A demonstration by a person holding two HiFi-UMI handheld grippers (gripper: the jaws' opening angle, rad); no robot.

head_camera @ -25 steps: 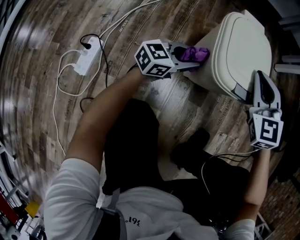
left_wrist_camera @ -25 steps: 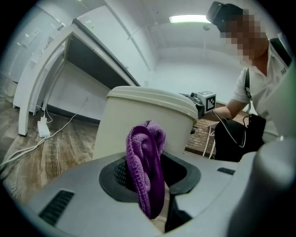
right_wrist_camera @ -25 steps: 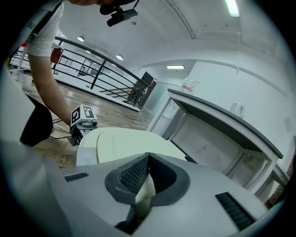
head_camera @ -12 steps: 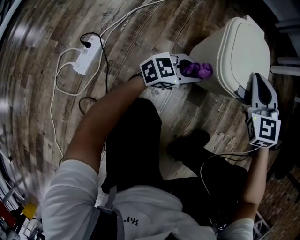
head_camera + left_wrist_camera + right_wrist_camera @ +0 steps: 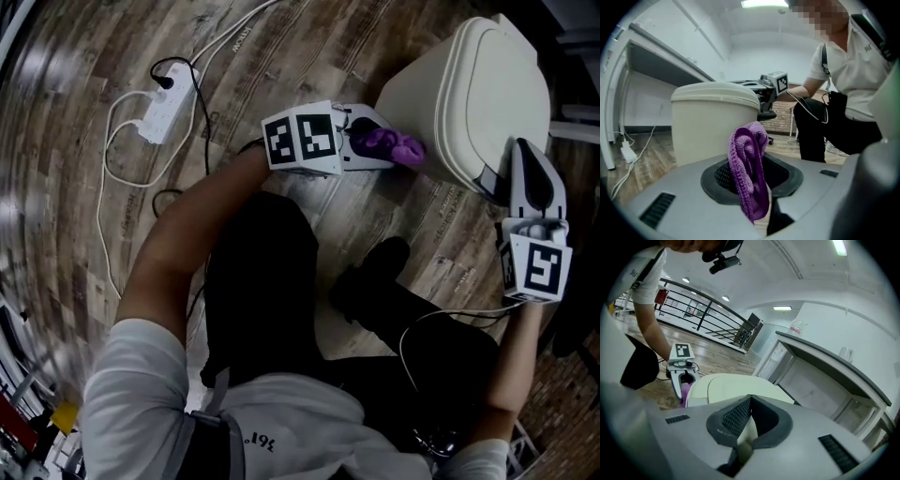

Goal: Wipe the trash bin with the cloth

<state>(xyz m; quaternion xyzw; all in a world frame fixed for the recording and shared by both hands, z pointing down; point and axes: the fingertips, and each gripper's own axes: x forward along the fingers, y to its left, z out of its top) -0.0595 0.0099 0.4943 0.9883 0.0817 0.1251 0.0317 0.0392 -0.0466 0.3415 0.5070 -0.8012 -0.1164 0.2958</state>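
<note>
Head view shows the left gripper (image 5: 398, 152) clamping the purple cloth (image 5: 382, 141) just beside the bin (image 5: 487, 94), the right gripper (image 5: 525, 155) shut and empty, and most of the wiping seemingly left to do.

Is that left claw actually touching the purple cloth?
Touching. The left gripper view shows the purple cloth pinched between the pads of the left gripper, its folds sticking up beyond them.

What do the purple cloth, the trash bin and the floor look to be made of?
The purple cloth looks like knitted microfibre or terry, matte: ribbed, looped texture. The trash bin is probably moulded plastic, cream, smooth semi-matte, rounded edges. The floor: wood-grain planks with slight sheen; wood or laminate, cannot tell.
</note>
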